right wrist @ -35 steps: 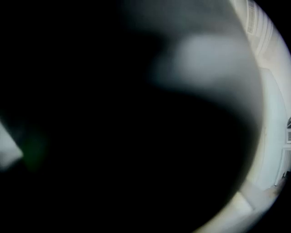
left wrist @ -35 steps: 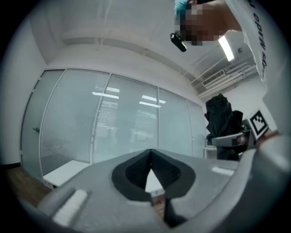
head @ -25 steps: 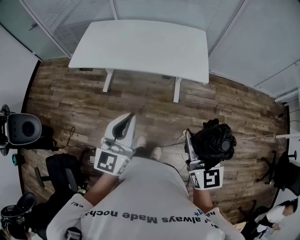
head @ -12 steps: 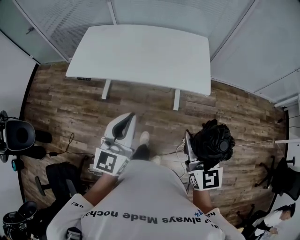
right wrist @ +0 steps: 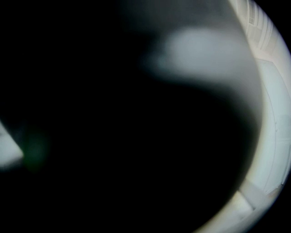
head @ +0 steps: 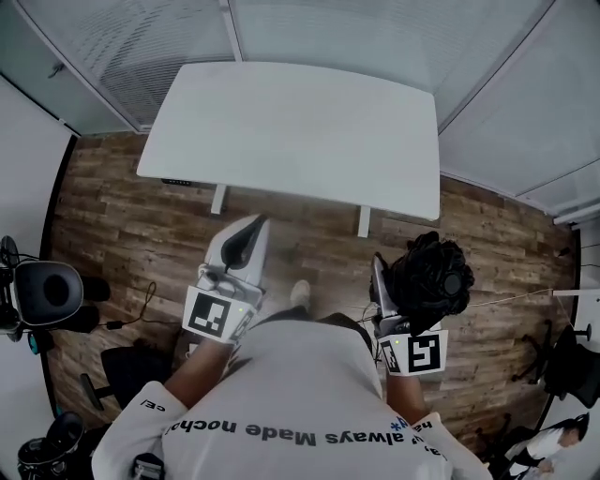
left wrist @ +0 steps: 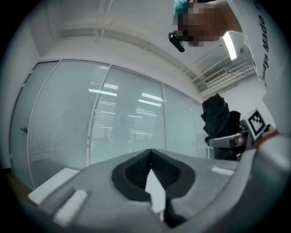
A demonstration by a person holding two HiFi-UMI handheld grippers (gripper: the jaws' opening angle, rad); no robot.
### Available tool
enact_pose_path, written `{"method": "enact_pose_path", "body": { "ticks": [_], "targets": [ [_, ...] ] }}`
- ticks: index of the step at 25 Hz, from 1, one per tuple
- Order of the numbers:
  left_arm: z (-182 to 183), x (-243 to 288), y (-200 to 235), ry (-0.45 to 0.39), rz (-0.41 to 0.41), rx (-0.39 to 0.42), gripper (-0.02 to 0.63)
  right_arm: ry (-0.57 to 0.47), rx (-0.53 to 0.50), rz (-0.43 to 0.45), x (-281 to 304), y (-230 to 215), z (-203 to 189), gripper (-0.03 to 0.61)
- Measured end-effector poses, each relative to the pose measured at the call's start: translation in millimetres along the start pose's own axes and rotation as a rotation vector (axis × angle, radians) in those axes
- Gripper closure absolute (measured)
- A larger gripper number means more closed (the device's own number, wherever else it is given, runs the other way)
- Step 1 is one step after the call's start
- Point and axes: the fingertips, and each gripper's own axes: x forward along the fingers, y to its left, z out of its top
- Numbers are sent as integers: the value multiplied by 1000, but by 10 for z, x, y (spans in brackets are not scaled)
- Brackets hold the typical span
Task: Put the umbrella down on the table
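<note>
Clearly, black umbrella [head: 436, 279] gripped between fingers [head: 378, 286] of right gripper [head: 411, 281]; table [head: 291, 122] ahead

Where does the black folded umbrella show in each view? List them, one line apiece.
Head view: black folded umbrella, lower right.
Left gripper view: dark bundle at the right, about mid-height.
Right gripper view: blurred dark mass filling most of the frame.
Shared landmark: glass partition wall.
</note>
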Motion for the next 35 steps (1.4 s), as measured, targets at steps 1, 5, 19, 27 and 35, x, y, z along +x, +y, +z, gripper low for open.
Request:
{"method": "enact_pose_path", "body": {
  "ticks": [1,5,19,27,35],
  "targets": [
    [2,13,79,1,5,-3,611,5,0,1,69,12,-6,345],
    [-42,123,290,12,11,-15,611,19,-5,2,302,-13,-16,345],
    [-160,1045,635,5,20,-17,611,22,1,22,1125,-642,-122,345],
    [-214,2034,767,19,25,-17,611,20,2,30,1732,-1452,-151,345],
    [-222,2962,835,13,32,-14,611,8,2,49,2246,-2218,-127,345]
  ]
}}
